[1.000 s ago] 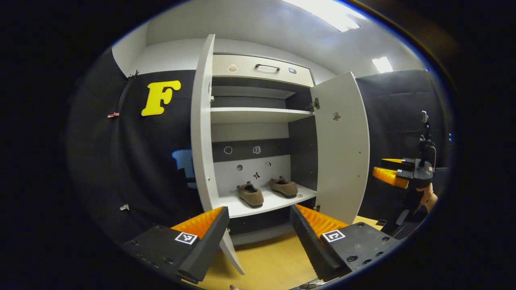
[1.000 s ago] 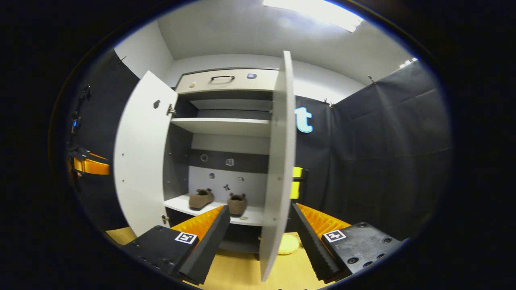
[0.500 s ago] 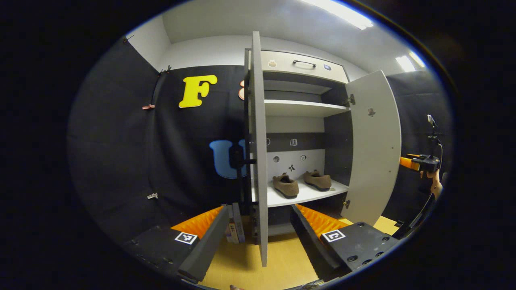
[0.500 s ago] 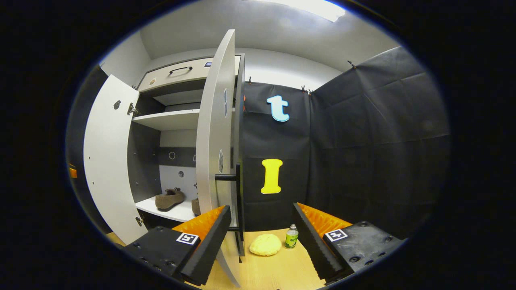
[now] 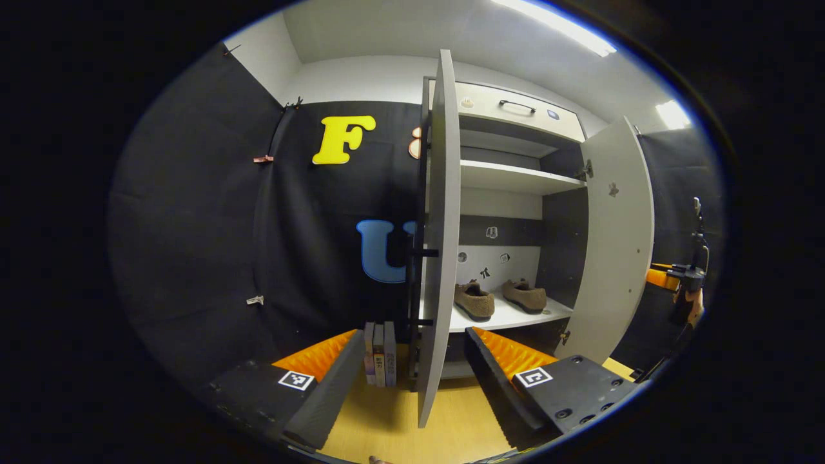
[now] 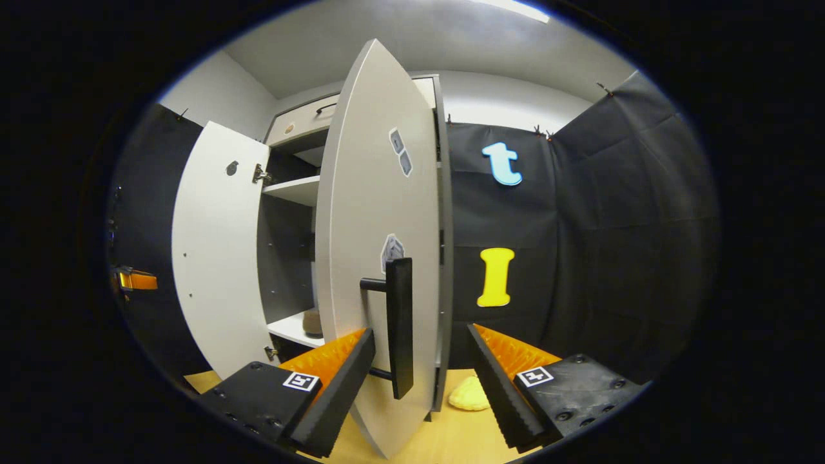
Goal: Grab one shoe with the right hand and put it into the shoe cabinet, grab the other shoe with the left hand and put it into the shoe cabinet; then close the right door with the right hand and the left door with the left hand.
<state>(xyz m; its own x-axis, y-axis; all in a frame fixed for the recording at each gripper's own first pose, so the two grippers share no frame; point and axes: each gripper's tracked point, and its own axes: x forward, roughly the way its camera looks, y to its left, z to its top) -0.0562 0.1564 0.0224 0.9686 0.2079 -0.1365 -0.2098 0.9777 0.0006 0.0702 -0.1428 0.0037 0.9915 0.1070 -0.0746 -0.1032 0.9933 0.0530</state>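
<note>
1. Both shoes [image 5: 474, 300] sit on the cabinet [image 5: 509, 174] shelf, so I'm at the door-closing step.
2. My right gripper [image 6: 417, 380] is spread wide, empty, level, facing the right door [image 6: 361, 258] by its handle [image 6: 399, 322]; next I push it shut.
3. My left gripper [image 5: 412, 380] is spread wide too, straddling the left door [image 5: 441, 225] edge, untouched.

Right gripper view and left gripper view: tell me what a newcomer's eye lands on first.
In the right gripper view, the right door swings edge-on at centre, its black handle between the open right tongs. In the left gripper view, the left door stands edge-on above the open left tongs, with two brown shoes on the shelf beyond.
</note>
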